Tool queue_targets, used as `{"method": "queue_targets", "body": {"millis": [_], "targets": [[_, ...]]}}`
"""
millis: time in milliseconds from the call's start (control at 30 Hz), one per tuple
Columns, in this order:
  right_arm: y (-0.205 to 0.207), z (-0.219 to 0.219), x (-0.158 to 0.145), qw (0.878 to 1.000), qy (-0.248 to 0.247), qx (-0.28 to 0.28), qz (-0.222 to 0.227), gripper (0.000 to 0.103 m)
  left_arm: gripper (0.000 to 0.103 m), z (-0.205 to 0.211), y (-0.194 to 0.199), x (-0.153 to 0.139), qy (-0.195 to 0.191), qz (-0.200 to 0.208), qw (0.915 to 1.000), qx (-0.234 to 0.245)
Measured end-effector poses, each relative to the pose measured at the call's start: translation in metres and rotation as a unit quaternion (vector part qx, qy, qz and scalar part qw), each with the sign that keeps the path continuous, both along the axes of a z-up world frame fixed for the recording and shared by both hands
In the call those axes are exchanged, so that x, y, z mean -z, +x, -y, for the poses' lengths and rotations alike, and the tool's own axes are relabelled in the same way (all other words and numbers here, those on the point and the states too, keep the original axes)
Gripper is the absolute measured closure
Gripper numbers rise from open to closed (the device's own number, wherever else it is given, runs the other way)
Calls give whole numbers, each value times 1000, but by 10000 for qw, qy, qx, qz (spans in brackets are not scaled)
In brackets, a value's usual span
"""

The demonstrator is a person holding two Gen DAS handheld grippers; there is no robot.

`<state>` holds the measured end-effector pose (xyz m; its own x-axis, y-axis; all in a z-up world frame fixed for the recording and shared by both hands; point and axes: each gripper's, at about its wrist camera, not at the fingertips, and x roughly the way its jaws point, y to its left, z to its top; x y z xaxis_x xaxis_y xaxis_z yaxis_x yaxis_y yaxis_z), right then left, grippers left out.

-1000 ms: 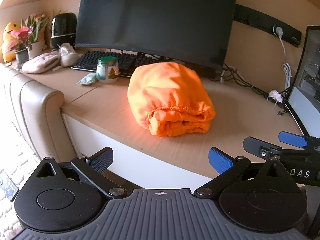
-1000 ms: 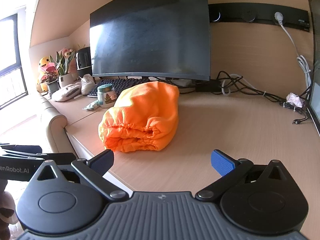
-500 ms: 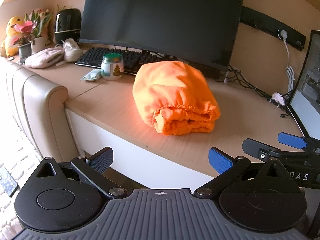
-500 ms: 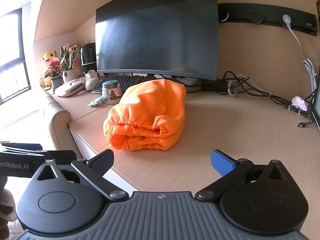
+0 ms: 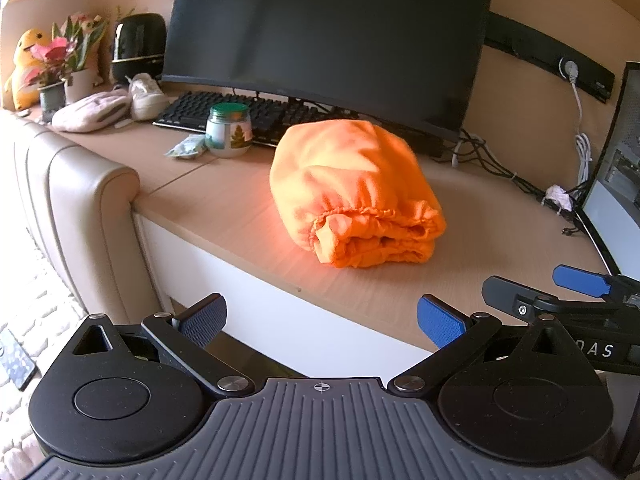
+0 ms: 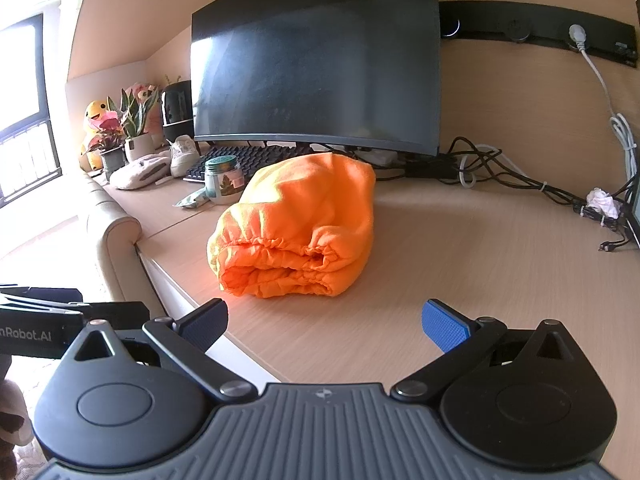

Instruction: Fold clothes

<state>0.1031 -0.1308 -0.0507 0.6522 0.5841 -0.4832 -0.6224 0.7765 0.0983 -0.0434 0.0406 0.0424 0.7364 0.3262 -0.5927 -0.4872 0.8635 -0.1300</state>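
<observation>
Folded orange garment (image 5: 352, 192) resting on the wooden table (image 5: 500, 240), in front of a dark monitor (image 5: 328, 36). Left tongs (image 5: 320, 316) and right tongs (image 6: 324, 320) spread wide, empty, short of the bundle

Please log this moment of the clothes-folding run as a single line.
stage: garment folded | orange garment: bundle resting on desk | left gripper: open, empty | right gripper: open, empty

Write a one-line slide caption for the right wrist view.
Open right gripper faces a folded orange garment lying on the wooden desk in front of a dark monitor.
</observation>
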Motion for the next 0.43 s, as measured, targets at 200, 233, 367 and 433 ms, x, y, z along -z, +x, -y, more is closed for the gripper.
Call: {"method": "queue_targets", "body": {"millis": [200,233,367,433], "targets": [[1,-2,1,10000,-14,-17,-16,0,0,-2,0,1,-40,-14,10000,-39],[1,-2,2,10000,-16,-10,-21,0,0,-2,0,1,-45,-10,10000,-30],[3,-3,3,10000,-41,12,-43,0,0,-1,0,1,-6,40,10000,18],[4,-3,4,10000,-55,24,-54,0,0,-1,1,1,32,68,10000,42]]}}
